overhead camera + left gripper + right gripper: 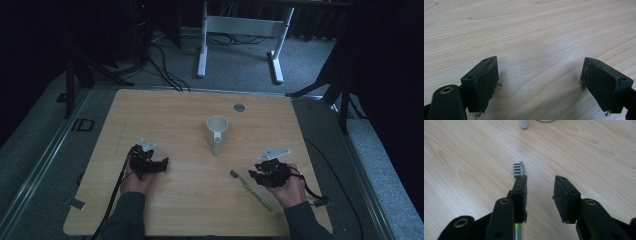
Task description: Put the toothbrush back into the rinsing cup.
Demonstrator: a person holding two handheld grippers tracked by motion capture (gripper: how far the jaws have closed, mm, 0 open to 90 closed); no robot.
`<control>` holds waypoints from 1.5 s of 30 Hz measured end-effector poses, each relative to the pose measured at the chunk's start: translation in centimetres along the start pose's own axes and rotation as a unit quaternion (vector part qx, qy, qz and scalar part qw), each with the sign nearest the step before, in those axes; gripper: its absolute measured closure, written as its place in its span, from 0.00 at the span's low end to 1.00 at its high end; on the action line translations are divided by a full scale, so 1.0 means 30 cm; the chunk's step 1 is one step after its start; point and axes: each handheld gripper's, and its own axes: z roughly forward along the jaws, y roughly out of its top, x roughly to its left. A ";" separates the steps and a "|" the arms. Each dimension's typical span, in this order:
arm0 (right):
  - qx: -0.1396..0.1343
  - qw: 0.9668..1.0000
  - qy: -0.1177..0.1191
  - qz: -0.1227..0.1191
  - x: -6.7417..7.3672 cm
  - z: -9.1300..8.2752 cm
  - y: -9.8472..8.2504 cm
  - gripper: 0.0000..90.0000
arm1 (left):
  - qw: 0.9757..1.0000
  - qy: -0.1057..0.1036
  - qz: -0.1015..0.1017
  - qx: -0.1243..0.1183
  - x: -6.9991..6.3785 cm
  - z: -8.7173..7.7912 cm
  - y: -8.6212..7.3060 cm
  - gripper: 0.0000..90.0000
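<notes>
A toothbrush (251,189) with a green handle and grey bristles lies flat on the wooden table (190,195), at the front right. In the right gripper view its bristle head (518,169) sticks out just beyond the left jaw, and the handle runs under that jaw. My right gripper (253,175) (540,182) hovers low over it, open, with bare wood between the pads. A white mug (217,131) stands upright mid-table, its handle facing the person. My left gripper (164,163) (540,67) rests at the front left, wide open over bare wood.
A small grey round cap (239,107) is set into the tabletop behind the mug. A white desk frame (240,30) and cables lie on the dark floor beyond the far edge. The person's hands and dark sleeves enter from the front edge.
</notes>
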 end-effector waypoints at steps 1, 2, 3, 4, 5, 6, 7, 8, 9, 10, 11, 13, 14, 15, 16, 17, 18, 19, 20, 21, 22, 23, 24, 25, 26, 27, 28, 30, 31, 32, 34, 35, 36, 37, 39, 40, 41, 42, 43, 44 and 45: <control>0.003 1.000 -0.001 -0.001 0.003 0.001 0.002 0.71 | 1.000 0.000 0.000 0.000 0.000 0.000 0.000 0.17; 0.006 1.000 -0.002 -0.004 0.005 0.003 0.004 0.71 | 1.000 0.000 0.000 0.000 0.000 0.000 0.000 0.17; 0.010 1.000 -0.001 -0.005 0.009 0.005 0.007 0.71 | 1.000 0.000 0.000 0.000 0.000 0.000 0.000 0.17; 0.012 1.000 -0.001 -0.007 0.010 0.006 0.008 0.71 | 1.000 0.000 0.000 0.000 0.000 0.000 0.000 0.17; 0.016 1.000 -0.001 -0.008 0.013 0.007 0.011 0.72 | 1.000 0.000 0.000 0.000 0.000 0.000 0.000 0.17; 0.019 1.000 -0.001 -0.009 0.016 0.009 0.013 0.72 | 1.000 0.000 0.000 0.000 0.000 0.000 0.000 0.17; 0.022 1.000 -0.002 -0.012 0.018 0.012 0.016 0.72 | 1.000 0.000 0.000 0.000 0.000 0.000 0.000 0.17; 0.024 1.000 -0.002 -0.013 0.020 0.014 0.018 0.72 | 1.000 0.000 -0.001 -0.001 0.000 0.000 0.000 0.17; 0.028 1.000 -0.002 -0.013 0.022 0.016 0.022 0.73 | 1.000 0.000 -0.001 0.000 0.000 0.000 0.000 0.17; 0.031 0.999 -0.003 -0.015 0.024 0.018 0.025 0.73 | 1.000 0.000 -0.001 0.000 0.000 0.000 0.000 0.17; 0.036 0.999 -0.002 -0.016 0.026 0.021 0.028 0.73 | 1.000 0.000 -0.001 0.000 0.000 0.000 0.000 0.17; 0.043 0.999 -0.002 -0.020 0.029 0.025 0.034 0.74 | 1.000 0.000 -0.001 -0.001 -0.001 0.000 0.000 0.17; 0.046 0.999 -0.001 -0.022 0.031 0.027 0.037 0.74 | 1.000 0.000 0.000 0.000 0.000 0.000 0.000 0.17; 0.050 0.998 -0.001 -0.023 0.032 0.028 0.039 0.75 | 1.000 0.000 -0.001 0.000 0.000 0.000 0.000 0.17; 0.052 0.998 0.000 -0.024 0.033 0.030 0.041 0.75 | 1.000 0.000 -0.001 0.000 0.000 0.000 0.000 0.17; 0.056 0.998 0.000 -0.025 0.033 0.032 0.043 0.75 | 1.000 0.000 -0.001 0.000 0.000 0.000 0.000 0.17; 0.058 0.998 0.001 -0.026 0.034 0.034 0.044 0.75 | 1.000 0.000 -0.001 0.000 0.000 0.000 0.000 0.17; 0.061 0.998 0.001 -0.027 0.034 0.036 0.045 0.75 | 1.000 0.000 0.000 0.000 0.000 0.000 0.000 0.17; 0.063 0.998 0.001 -0.027 0.034 0.037 0.046 0.75 | 1.000 0.000 -0.001 0.000 0.000 0.000 0.000 0.17; 0.065 0.998 0.003 -0.025 0.034 0.039 0.047 0.75 | 1.000 0.000 -0.001 0.000 0.000 0.000 0.000 0.17; 0.068 0.997 0.004 -0.024 0.034 0.040 0.048 0.75 | 1.000 0.000 -0.001 0.000 0.000 0.000 0.000 0.17; 0.072 0.997 0.004 -0.026 0.034 0.041 0.049 0.75 | 1.000 0.000 0.000 0.000 0.000 0.000 0.000 0.17; 0.074 0.997 0.003 -0.027 0.033 0.043 0.050 0.75 | 1.000 0.000 0.000 0.000 0.000 0.000 0.000 0.17; 0.078 0.997 0.004 -0.025 0.034 0.045 0.051 0.75 | 1.000 0.000 0.000 0.000 0.000 0.000 0.000 0.17; 0.081 0.996 0.004 -0.026 0.033 0.047 0.052 0.75 | 1.000 0.000 0.000 0.000 0.000 0.000 0.000 0.17; 0.083 0.996 0.005 -0.026 0.033 0.049 0.053 0.76 | 1.000 0.000 -0.001 0.000 0.000 0.000 0.000 0.17; 0.085 0.996 0.005 -0.026 0.033 0.050 0.054 0.76 | 1.000 0.000 -0.001 0.000 0.000 0.000 0.000 0.17; 0.090 0.996 0.005 -0.023 0.034 0.053 0.056 0.75 | 1.000 0.000 -0.001 0.000 0.000 0.000 0.000 0.17; 0.091 0.996 0.003 -0.025 0.034 0.054 0.056 0.75 | 1.000 0.000 -0.001 0.000 0.000 0.000 0.000 0.17; 0.093 0.995 0.003 -0.024 0.035 0.056 0.056 0.75 | 1.000 0.000 0.000 0.000 0.000 0.000 0.000 0.17; 0.096 0.995 0.003 -0.025 0.036 0.059 0.056 0.75 | 1.000 0.000 -0.001 0.000 0.000 0.000 0.000 0.17; 0.097 0.995 0.004 -0.026 0.037 0.060 0.056 0.75 | 1.000 0.000 0.000 0.000 0.000 0.000 0.000 0.17; 0.099 0.995 0.005 -0.026 0.038 0.062 0.055 0.74 | 1.000 0.000 -0.001 -0.001 0.000 0.000 0.000 0.17; 0.100 0.995 0.005 -0.027 0.039 0.064 0.055 0.74 | 1.000 0.000 -0.001 0.000 0.000 0.000 0.000 0.17; 0.106 0.994 0.005 -0.029 0.042 0.068 0.055 0.75 | 1.000 0.000 -0.001 0.000 0.000 0.000 0.000 0.17; 0.110 0.993 0.007 -0.029 0.044 0.071 0.056 0.75 | 1.000 0.000 0.000 0.000 0.000 0.000 0.000 0.17; 0.113 0.993 0.009 -0.031 0.045 0.074 0.056 0.75 | 1.000 0.000 -0.001 0.000 0.000 0.000 0.000 0.17; 0.116 0.993 0.010 -0.031 0.047 0.076 0.057 0.75 | 1.000 0.000 -0.001 0.000 0.000 0.000 0.000 0.17; 0.119 0.992 0.011 -0.030 0.050 0.079 0.057 0.75 | 1.000 0.000 0.000 0.000 0.000 0.000 0.000 0.17; 0.122 0.992 0.013 -0.029 0.051 0.081 0.058 0.75 | 1.000 0.000 -0.001 0.000 0.000 0.000 0.000 0.17; 0.123 0.992 0.015 -0.029 0.052 0.084 0.058 0.75 | 1.000 0.000 -0.001 0.000 0.000 0.000 0.000 0.17</control>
